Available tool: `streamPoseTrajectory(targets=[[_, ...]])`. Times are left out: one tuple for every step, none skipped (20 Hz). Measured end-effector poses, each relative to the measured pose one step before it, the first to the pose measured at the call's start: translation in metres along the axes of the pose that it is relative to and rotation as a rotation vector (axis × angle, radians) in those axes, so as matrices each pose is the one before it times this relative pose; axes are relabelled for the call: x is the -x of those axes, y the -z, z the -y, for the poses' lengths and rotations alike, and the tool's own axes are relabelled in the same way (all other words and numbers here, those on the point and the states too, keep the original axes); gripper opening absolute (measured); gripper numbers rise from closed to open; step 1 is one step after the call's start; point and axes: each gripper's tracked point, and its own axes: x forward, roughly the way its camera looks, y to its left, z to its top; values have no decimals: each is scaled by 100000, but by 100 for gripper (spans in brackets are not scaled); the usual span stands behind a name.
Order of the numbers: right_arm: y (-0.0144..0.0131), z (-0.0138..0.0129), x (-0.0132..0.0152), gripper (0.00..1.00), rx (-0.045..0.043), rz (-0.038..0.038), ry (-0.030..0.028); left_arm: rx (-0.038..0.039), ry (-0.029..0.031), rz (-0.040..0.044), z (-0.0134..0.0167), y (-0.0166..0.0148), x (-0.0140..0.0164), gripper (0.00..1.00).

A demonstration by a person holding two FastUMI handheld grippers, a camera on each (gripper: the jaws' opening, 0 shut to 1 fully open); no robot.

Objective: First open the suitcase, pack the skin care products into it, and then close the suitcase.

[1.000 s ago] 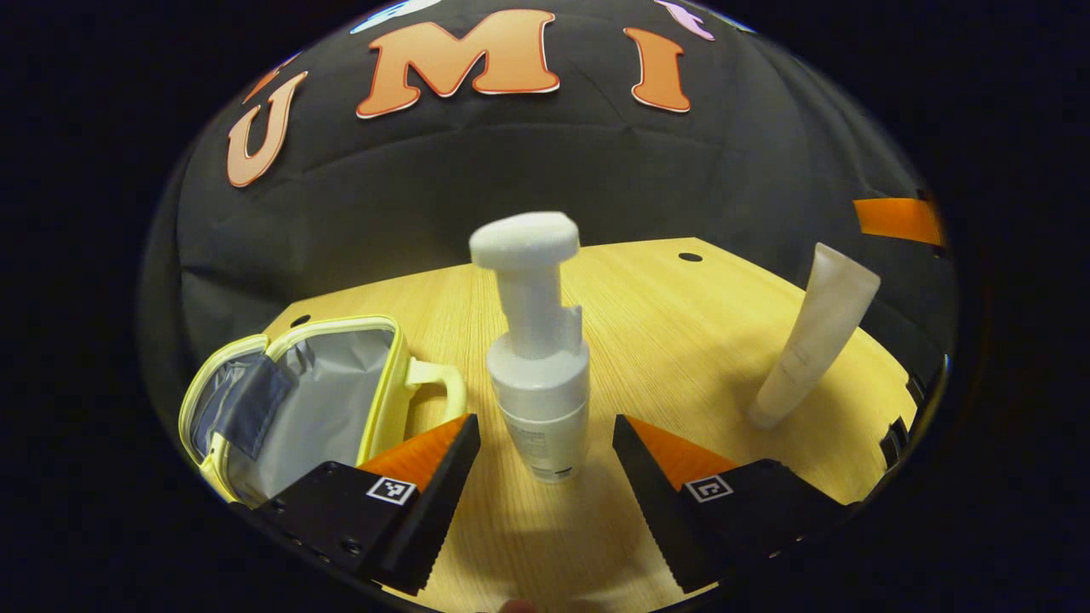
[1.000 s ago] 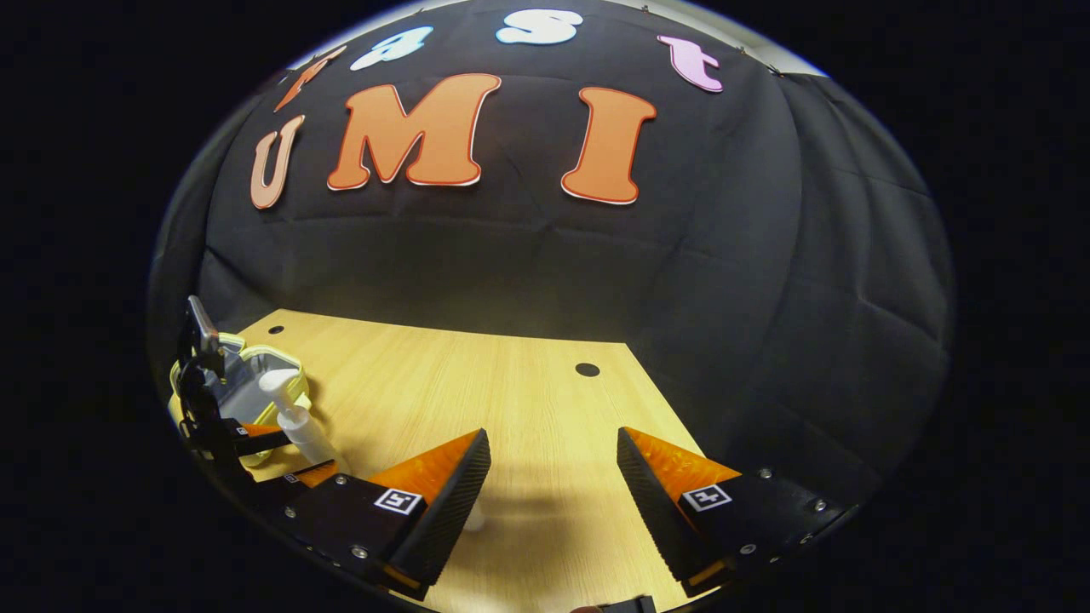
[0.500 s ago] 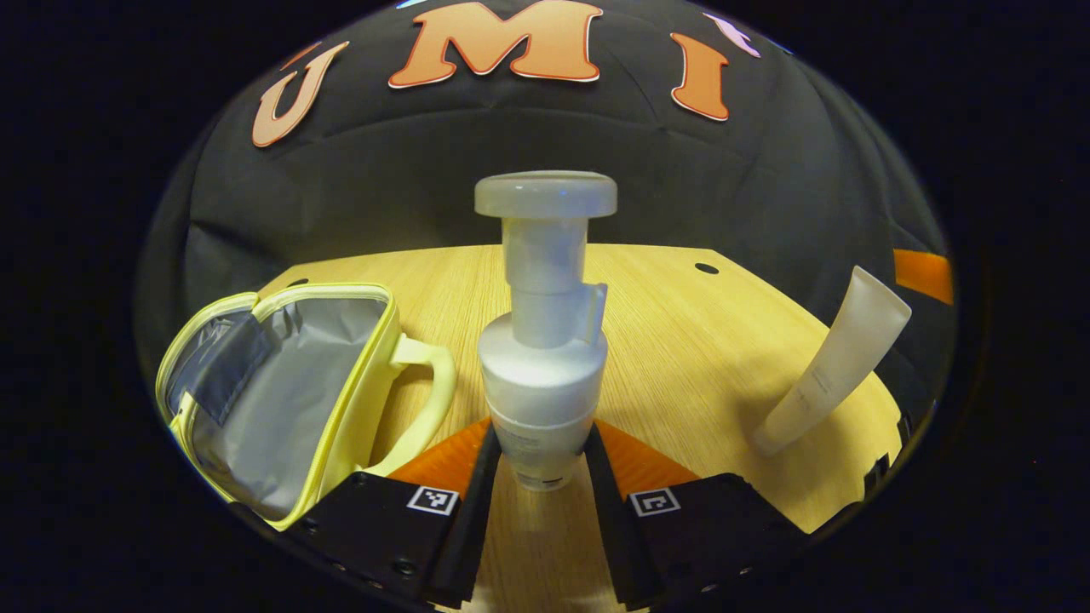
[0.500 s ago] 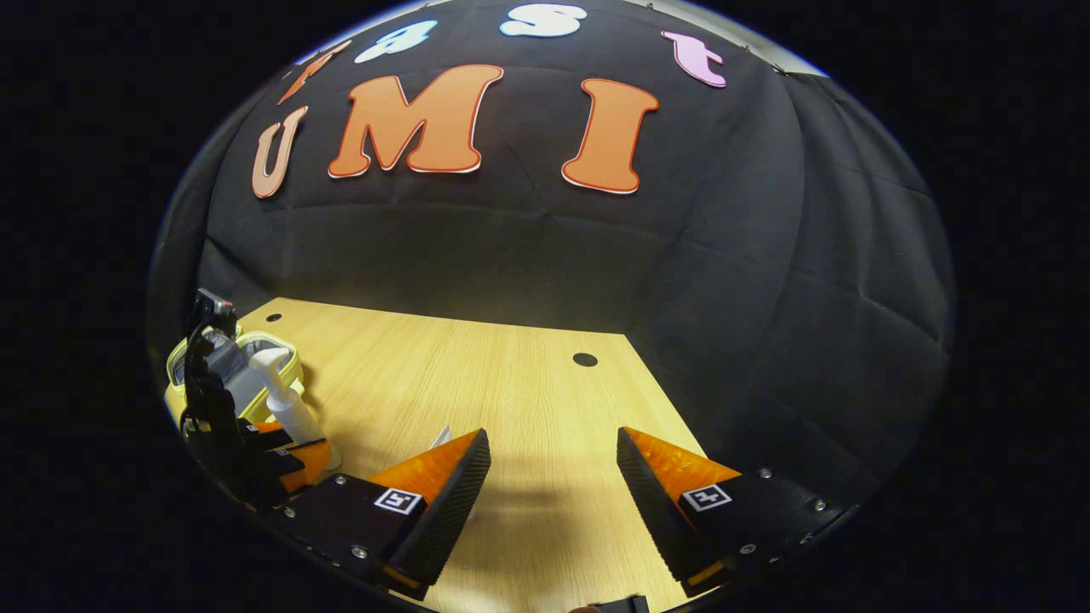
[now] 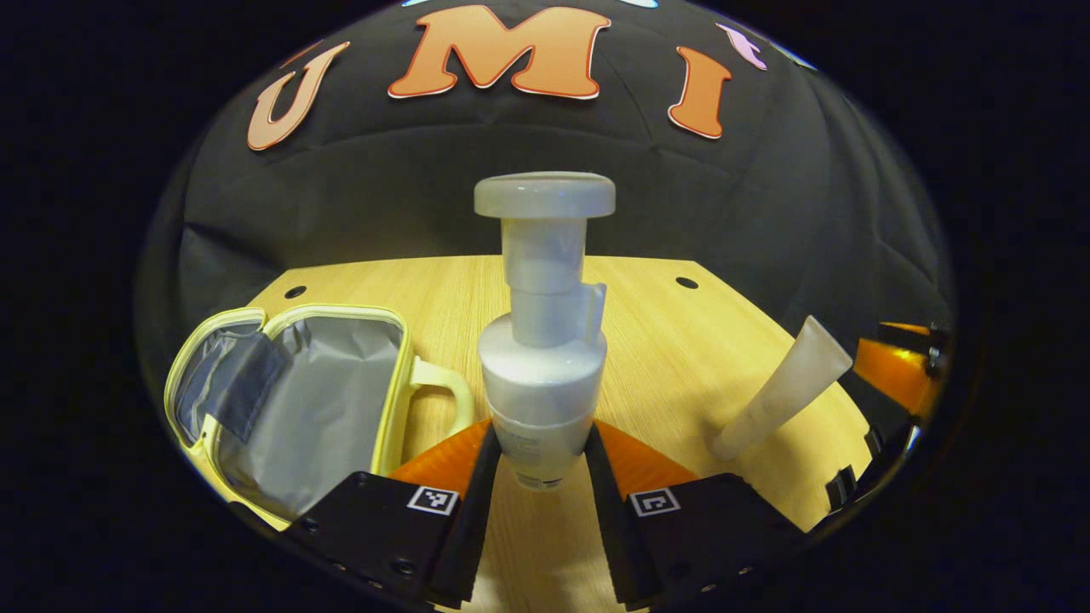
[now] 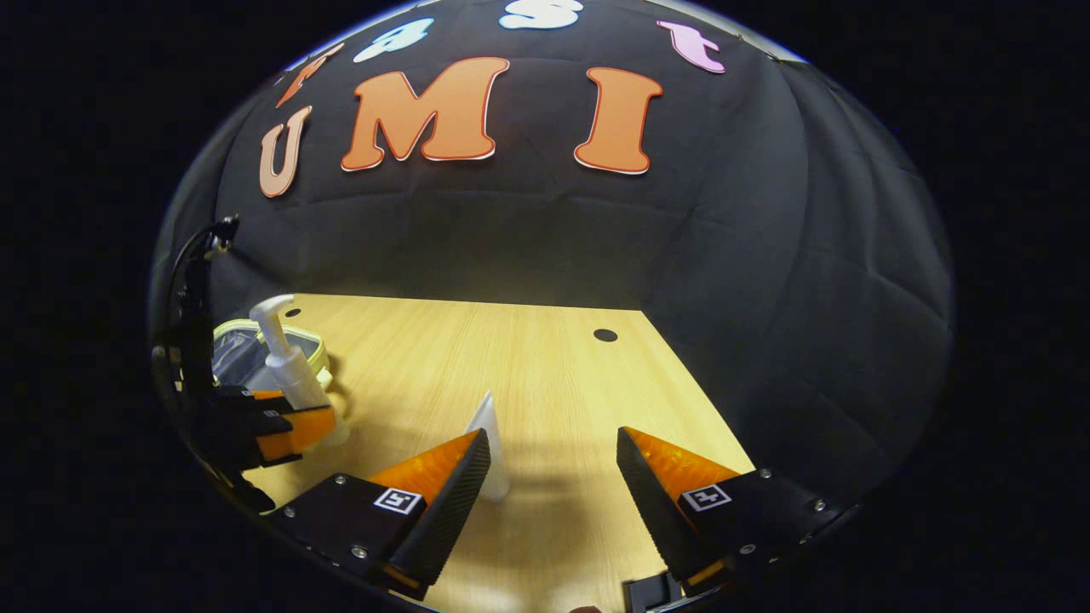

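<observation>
Over the past second, the left gripper (image 5: pixel 539 464) is closed from wide open onto the pump bottle (image 5: pixel 542 358). The right gripper (image 6: pixel 553 477) is brought nearer the white tube (image 6: pixel 490 455).

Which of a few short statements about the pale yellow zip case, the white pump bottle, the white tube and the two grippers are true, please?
1. The left gripper is shut on the white plastic pump bottle. True.
2. The pale yellow zip case with the grey lining is zipped closed. False: it lies open, its grey lining showing.
3. The white squeeze tube stands on the light wooden table. True.
4. The right gripper holds the white squeeze tube. False: its jaws stand open, with the tube beside its left finger.
5. The pump bottle is inside the case. False: it is to the right of the case, between the left gripper's fingers.
</observation>
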Motion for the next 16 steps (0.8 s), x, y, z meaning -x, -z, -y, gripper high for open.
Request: streamPoseTrajectory(targets=[[-33,-500,247,96,-605,-199,-289,-1609,-193,378,-430,-579,595,58],[67,-466,195,95,-423,-157,-219,-2201,-196,-286,-544,-393,720,58],[114,-546,51,95,-151,-298,-381,-1914,-296,-309,-755,-315,842,58],[248,-544,94,95,107,-304,-597,-1389,-269,-320,-445,-325,805,58],[33,-712,-92,95,422,93,-861,-538,-9,19,-637,-329,950,60],[286,-680,-257,95,861,-337,-590,63,-6,62,-725,-299,819,58],[339,-660,-481,95,1055,-701,-560,293,-54,371,-648,-510,843,58],[726,-560,-581,95,985,-1424,-885,593,-210,519,-812,-561,778,58],[604,-525,-750,95,951,-1623,-631,152,-616,768,-792,-347,578,58],[637,-442,-678,96,662,-1722,-968,-446,-1586,281,-856,-343,534,58],[607,-376,-922,95,922,-1191,-541,-762,-1870,249,-1019,-342,519,58],[740,-131,-800,95,866,-1519,-292,-382,-1864,277,-971,-144,429,58],[761,-99,-813,95,223,-1863,-19,134,-1559,196,-815,-121,323,58],[917,-42,-896,96,-565,-2869,-650,412,-1278,-42,-673,94,522,58],[768,-71,-830,96,-1501,-2619,-845,566,-1008,-94,-554,56,357,58],[844,291,-836,96,-2246,-2119,-731,460,-1160,-244,-486,135,44,58]])
